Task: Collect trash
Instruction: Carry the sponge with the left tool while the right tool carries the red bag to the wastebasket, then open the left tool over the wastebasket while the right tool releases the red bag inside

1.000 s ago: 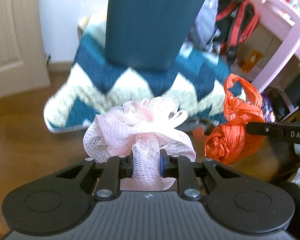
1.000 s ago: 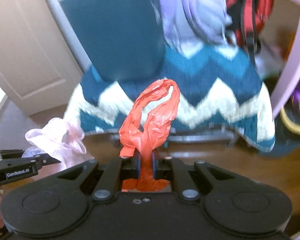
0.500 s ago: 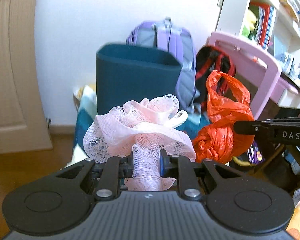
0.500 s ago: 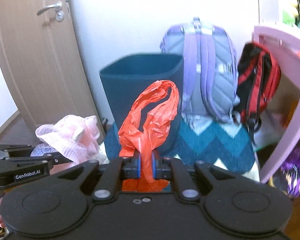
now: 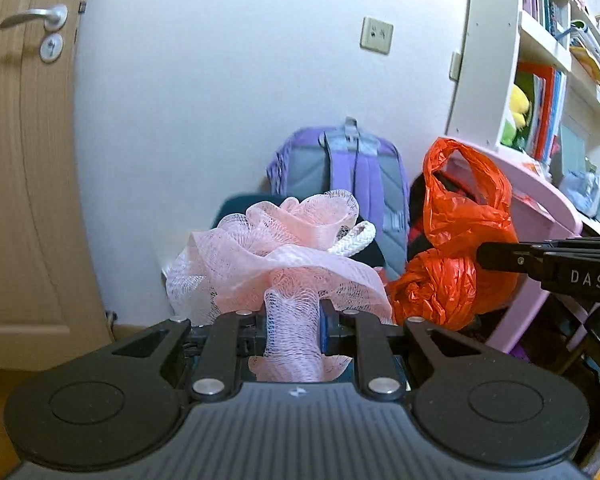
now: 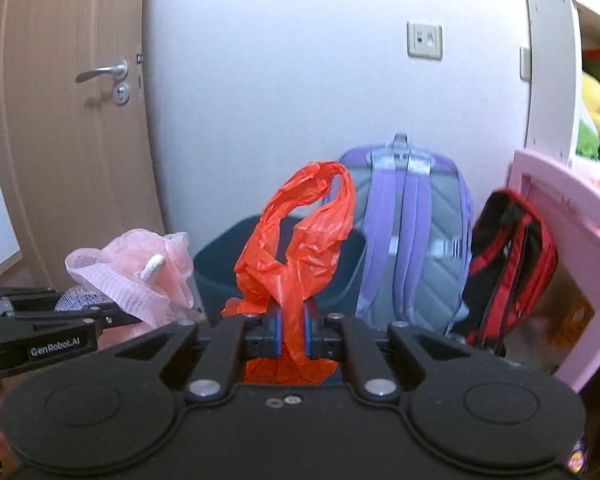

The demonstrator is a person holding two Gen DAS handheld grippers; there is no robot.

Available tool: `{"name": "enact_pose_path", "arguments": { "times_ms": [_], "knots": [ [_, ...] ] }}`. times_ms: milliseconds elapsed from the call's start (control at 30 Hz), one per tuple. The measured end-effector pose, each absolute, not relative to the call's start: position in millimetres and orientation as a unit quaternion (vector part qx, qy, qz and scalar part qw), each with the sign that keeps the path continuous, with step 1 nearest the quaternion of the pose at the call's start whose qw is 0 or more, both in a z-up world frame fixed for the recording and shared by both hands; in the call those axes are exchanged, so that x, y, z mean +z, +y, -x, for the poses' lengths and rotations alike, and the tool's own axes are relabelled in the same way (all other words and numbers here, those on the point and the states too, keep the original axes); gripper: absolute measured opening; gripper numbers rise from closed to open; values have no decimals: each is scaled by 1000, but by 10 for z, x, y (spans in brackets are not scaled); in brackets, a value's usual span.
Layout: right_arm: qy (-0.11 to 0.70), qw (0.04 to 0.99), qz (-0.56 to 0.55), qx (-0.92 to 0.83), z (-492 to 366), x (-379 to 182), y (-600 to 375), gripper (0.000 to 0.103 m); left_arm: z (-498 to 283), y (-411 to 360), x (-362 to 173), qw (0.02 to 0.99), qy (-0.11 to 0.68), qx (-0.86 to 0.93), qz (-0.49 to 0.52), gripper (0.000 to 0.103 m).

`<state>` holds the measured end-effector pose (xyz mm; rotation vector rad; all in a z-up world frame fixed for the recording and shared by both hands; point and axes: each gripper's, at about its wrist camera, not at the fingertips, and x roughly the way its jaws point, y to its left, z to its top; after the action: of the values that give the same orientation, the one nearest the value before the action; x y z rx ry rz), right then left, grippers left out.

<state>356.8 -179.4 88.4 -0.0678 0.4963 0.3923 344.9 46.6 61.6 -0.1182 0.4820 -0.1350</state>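
Observation:
My left gripper (image 5: 293,320) is shut on a pink mesh bath sponge (image 5: 284,248) with a white cord loop, held up in the air. My right gripper (image 6: 291,330) is shut on a crumpled orange plastic bag (image 6: 300,240), whose handle loop stands above the pads. Each gripper shows in the other's view: the right gripper (image 5: 480,255) with the orange bag (image 5: 456,248) at the right, the left gripper (image 6: 134,316) with the pink sponge (image 6: 140,268) at the left. A dark teal bin (image 6: 340,272) stands behind both, mostly hidden by the held things.
A purple backpack (image 6: 412,232) leans on the white wall behind the bin. A red and black backpack (image 6: 508,264) sits beside a pink chair (image 6: 568,240). A wooden door (image 6: 68,140) is at the left, white shelves (image 5: 548,60) at the right.
Both grippers rose with their loads still held. The bin and zigzag blanket dropped low in view; the wall, door handle and shelves came into sight.

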Motion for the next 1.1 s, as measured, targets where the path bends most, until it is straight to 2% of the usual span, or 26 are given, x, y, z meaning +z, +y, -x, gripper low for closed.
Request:
{"name": "enact_pose_path", "arguments": {
  "times_ms": [267,433,800,1100],
  "knots": [
    [226,955,34,189,-4092,1081,-1642,9,-4021,532,867,970,229,-54,56,19],
    [232,954,50,186,-4444,1017,-1509,9,-4425,503,865,970,233,-51,42,19],
    [294,937,67,174,-5195,452,-1353,9,-5234,332,416,957,287,-49,8,19],
    [341,912,103,202,-5419,38,-1203,9,-5582,291,9,943,329,-47,1,19]
  ]
}}
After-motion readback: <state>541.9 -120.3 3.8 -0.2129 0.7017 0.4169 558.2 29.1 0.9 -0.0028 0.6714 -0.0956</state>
